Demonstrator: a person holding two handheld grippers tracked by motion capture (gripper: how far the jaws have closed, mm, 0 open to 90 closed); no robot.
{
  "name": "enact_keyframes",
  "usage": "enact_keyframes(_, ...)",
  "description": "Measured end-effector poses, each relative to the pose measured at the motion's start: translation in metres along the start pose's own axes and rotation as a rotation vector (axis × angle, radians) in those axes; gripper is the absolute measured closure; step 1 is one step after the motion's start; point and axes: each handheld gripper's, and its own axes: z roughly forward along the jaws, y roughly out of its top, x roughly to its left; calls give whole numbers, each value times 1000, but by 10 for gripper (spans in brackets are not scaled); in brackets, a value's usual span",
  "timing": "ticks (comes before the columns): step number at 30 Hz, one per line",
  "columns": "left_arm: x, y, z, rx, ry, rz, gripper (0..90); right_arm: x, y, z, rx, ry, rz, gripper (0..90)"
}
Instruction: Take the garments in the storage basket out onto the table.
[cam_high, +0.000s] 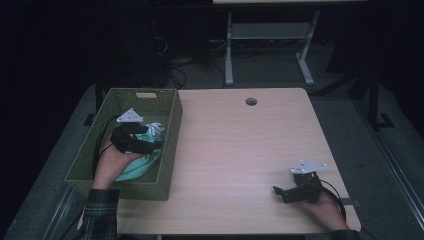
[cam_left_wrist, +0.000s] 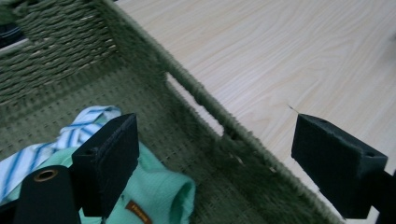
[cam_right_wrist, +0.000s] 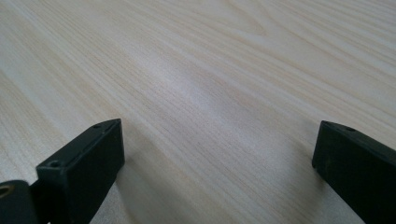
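Observation:
A green woven basket stands at the table's left edge and holds a mint-green garment and a blue-and-white striped cloth. My left gripper hangs open inside the basket just above the clothes, with nothing between its jaws. In the left gripper view its jaws straddle the basket's right wall, with the mint garment and the striped cloth below the left jaw. My right gripper rests open low over the bare table near its front right corner; its view looks along the wooden tabletop.
The light wooden table has a round cable hole near its far edge. Beyond it are a white desk frame and cables on the dark floor.

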Motion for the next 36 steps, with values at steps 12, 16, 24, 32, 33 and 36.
enact_keyframes(12, 17, -12, 0, -2, 51, -33, 163, 0, 0, 0, 0, 0, 1, 18)
enact_keyframes(16, 23, -18, 6, 13, 61, -48, 164, 0, 0, 0, 0, 0, 1, 18)
enact_keyframes(24, 28, -25, 21, 32, 72, -63, 164, 0, 0, 0, 0, 0, 1, 18)
enact_keyframes(32, 30, -30, 36, 68, 87, -68, 164, 0, 0, 0, 0, 0, 1, 18)
enact_keyframes(33, 29, -30, 38, 75, 88, -71, 164, 0, 0, 0, 0, 0, 1, 18)
enact_keyframes(36, 29, -32, 44, 105, 90, -67, 164, 0, 0, 0, 1, 0, 1, 18)
